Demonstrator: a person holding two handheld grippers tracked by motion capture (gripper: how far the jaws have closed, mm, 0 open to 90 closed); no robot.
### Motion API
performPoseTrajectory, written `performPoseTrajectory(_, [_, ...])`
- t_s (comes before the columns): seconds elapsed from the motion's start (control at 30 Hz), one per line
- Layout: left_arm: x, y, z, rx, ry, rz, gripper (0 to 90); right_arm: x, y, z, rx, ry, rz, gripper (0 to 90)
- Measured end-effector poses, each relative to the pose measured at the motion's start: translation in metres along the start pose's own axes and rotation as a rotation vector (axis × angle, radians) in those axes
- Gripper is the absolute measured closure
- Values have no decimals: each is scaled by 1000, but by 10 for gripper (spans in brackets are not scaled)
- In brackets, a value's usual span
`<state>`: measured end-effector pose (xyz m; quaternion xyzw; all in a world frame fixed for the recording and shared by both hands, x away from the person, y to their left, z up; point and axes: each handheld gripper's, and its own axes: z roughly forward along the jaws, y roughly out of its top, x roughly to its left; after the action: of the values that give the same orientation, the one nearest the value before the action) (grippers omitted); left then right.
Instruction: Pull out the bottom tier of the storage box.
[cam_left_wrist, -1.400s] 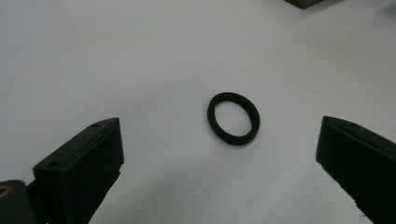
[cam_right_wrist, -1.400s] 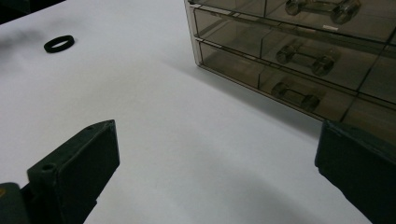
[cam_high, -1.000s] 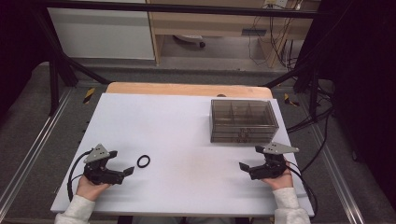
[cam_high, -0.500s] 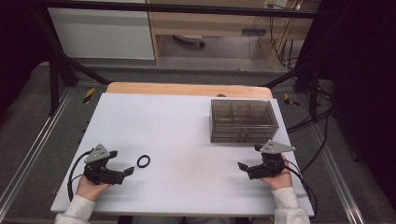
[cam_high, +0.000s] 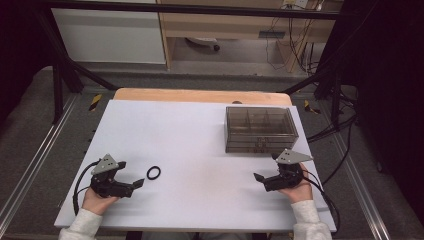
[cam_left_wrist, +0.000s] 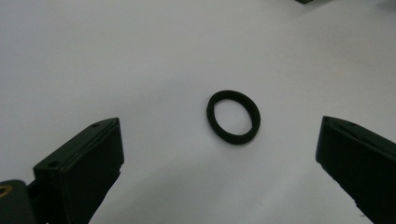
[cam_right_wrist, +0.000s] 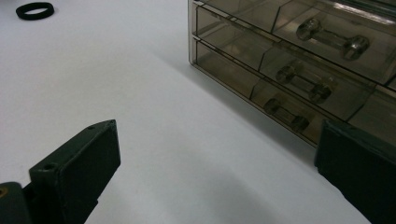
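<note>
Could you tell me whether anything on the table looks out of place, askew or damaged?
Nothing stands out. The black ring lies flat on the white table, just ahead of the open left gripper. The smoky drawer box sits square near the far right, drawers shut, with the open right gripper before it.
</note>
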<state>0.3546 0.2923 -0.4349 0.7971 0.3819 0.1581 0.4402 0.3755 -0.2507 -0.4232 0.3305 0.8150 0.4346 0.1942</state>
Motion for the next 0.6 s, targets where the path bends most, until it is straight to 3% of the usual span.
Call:
performPoseTrajectory(0.5, [-1, 0, 1, 6, 0, 2, 9, 3, 8, 4, 35, -19, -69, 11])
performPoseTrajectory(0.6, [0, 0, 1, 6, 0, 2, 9, 5, 10, 5, 56, -28, -101, 11])
